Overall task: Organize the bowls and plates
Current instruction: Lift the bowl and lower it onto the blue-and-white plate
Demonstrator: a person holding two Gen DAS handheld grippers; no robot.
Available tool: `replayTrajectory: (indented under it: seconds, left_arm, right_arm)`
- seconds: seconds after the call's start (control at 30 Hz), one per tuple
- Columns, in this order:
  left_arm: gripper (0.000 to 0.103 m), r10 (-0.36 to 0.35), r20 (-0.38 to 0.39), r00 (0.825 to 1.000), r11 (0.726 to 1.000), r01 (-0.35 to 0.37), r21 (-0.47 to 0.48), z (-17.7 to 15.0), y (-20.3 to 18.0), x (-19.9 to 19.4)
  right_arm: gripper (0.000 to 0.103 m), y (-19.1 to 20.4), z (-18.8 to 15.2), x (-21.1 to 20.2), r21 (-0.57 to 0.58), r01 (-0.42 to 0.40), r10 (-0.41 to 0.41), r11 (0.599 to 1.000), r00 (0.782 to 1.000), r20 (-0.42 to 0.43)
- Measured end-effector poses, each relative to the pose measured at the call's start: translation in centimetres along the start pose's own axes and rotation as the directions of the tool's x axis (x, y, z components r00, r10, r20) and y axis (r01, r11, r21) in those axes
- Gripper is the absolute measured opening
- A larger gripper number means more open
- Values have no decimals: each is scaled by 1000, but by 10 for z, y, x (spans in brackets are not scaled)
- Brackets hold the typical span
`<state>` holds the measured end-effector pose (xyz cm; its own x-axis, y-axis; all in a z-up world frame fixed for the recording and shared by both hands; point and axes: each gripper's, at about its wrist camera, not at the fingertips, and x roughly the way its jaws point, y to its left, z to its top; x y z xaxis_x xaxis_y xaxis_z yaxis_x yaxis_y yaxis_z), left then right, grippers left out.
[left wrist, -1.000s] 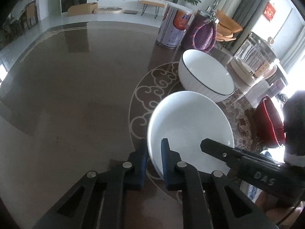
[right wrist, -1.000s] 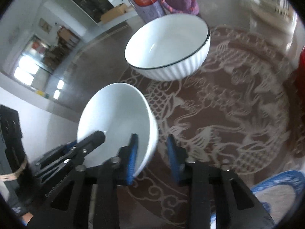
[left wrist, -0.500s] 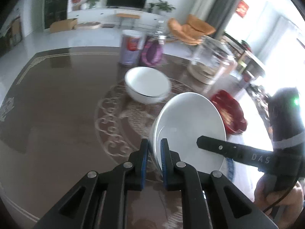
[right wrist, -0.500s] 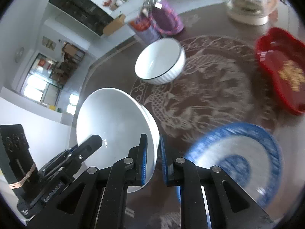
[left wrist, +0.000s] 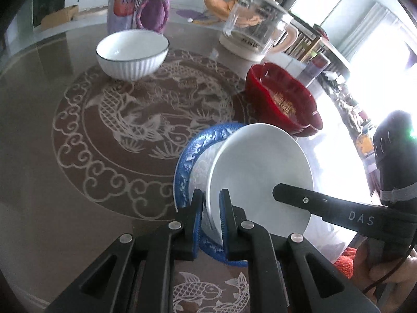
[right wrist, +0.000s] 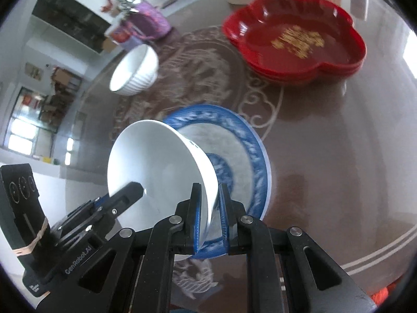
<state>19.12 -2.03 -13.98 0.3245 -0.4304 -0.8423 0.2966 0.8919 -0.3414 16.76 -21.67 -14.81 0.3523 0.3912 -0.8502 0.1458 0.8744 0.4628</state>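
Observation:
Both grippers hold one plain white bowl (left wrist: 258, 174) by opposite sides of its rim. My left gripper (left wrist: 210, 208) is shut on the rim near me; the right gripper's finger reaches in from the right. In the right wrist view my right gripper (right wrist: 210, 203) is shut on the bowl (right wrist: 156, 172), with the left gripper at lower left. The bowl hangs tilted just above a blue-patterned plate (left wrist: 191, 154), which also shows in the right wrist view (right wrist: 245, 151). A ribbed white bowl with a dark rim (left wrist: 131, 52) stands at the back, seen too in the right wrist view (right wrist: 135, 70).
A stack of red flower-shaped dishes (left wrist: 282, 101) (right wrist: 297, 36) sits right of the blue plate. A glass jug (left wrist: 256, 28), a printed can (left wrist: 121, 13) and a purple pouch (left wrist: 153, 10) stand along the far edge. The brown tabletop (left wrist: 65, 104) has a pale fish pattern.
Both grippers carried the white bowl away from the ribbed bowl, right and toward me, to just above the blue plate. The right gripper, open a second ago, closed on the rim.

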Motion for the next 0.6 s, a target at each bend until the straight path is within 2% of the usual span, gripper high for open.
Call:
replayTrajectory:
  seconds: [0.27, 0.37, 0.53, 0.57, 0.6]
  left_arm:
    - [12, 25, -32, 999, 999, -24, 28, 1, 1, 15]
    - [13, 19, -10, 1000, 999, -19, 27, 2, 1, 11]
    - [18, 12, 52, 999, 999, -14, 40, 5, 0, -8]
    - [23, 7, 79, 997, 999, -10, 40, 4, 1, -17]
    - [36, 7, 102, 995, 999, -12, 41, 4, 2, -24]
  right_arm:
    - [17, -3, 2, 11, -28, 19, -19, 999, 999, 26]
    - [21, 0, 0, 4, -60, 33, -29, 998, 997, 70]
    - [40, 8, -5, -17, -114, 57, -36, 992, 984, 176]
    - [41, 11, -8, -23, -127, 72, -44, 989, 977, 208]
    - [45, 14, -11, -29, -139, 88, -52, 986, 969, 243]
